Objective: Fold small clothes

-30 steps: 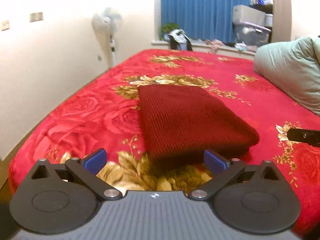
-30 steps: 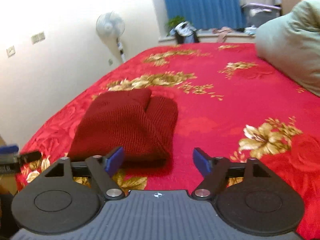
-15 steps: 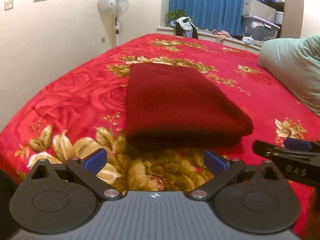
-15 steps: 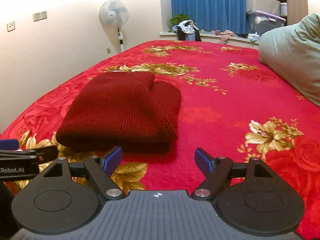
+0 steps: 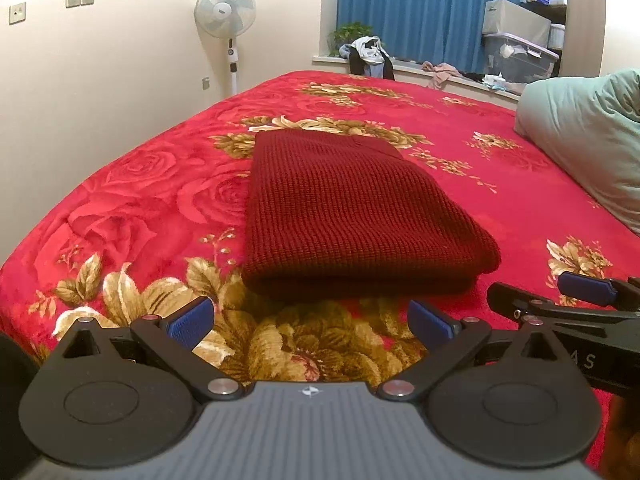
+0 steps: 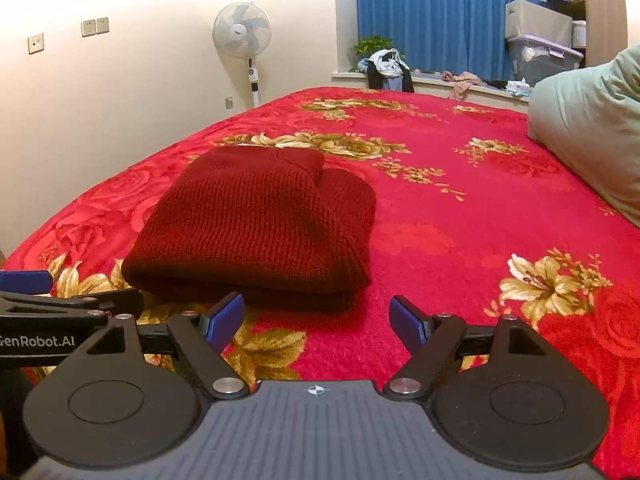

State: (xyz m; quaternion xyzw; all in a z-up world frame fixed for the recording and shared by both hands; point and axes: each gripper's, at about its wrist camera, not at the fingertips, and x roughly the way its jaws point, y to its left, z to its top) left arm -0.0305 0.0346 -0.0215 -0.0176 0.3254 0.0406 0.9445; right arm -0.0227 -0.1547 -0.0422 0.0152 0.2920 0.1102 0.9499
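A dark red knitted garment (image 5: 352,212) lies folded on the bed (image 5: 500,184) — a thick, roughly rectangular bundle with a ribbed, waffle-like weave. It sits flat on the red floral cover, its rounded folded edge facing the cameras. From the right wrist view a second folded layer shows along its right side — slightly lower than the top one.

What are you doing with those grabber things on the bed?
A person is folding small clothes with a gripper in each hand. A dark red knit garment lies folded on the red floral blanket. The left gripper and right gripper are both open and empty, held just short of its near edge, touching nothing.
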